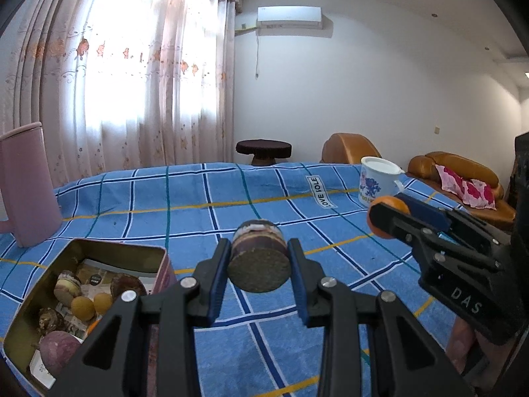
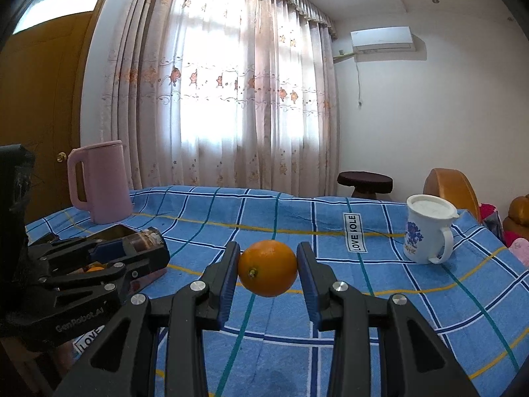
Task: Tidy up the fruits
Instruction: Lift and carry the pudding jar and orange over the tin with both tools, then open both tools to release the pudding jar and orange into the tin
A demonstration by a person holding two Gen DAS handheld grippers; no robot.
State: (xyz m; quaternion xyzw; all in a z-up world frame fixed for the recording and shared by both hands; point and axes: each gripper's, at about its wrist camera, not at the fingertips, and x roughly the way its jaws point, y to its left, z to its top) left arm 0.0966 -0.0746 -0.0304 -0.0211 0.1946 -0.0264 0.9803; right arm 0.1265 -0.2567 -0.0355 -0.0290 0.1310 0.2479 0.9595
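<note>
My left gripper (image 1: 259, 258) is shut on a brown, purple-banded cut piece of taro (image 1: 259, 258), held above the blue checked cloth (image 1: 198, 198). To its lower left sits an open metal tin (image 1: 99, 248) with several fruits and roots inside. My right gripper (image 2: 267, 268) is shut on an orange (image 2: 267, 268), also held over the cloth. From the left wrist, the right gripper (image 1: 385, 215) shows at the right with the orange (image 1: 393, 203). In the right wrist view the left gripper (image 2: 155, 244) with the taro piece (image 2: 145, 240) appears at the left, partly hiding the tin (image 2: 115, 231).
A pink jug (image 2: 99, 182) stands at the table's far left. A white mug with blue flowers (image 2: 426, 228) stands at the far right. Beyond the table are a dark round stool (image 2: 365, 180), brown leather seats (image 1: 453, 172) and curtains over a bright window.
</note>
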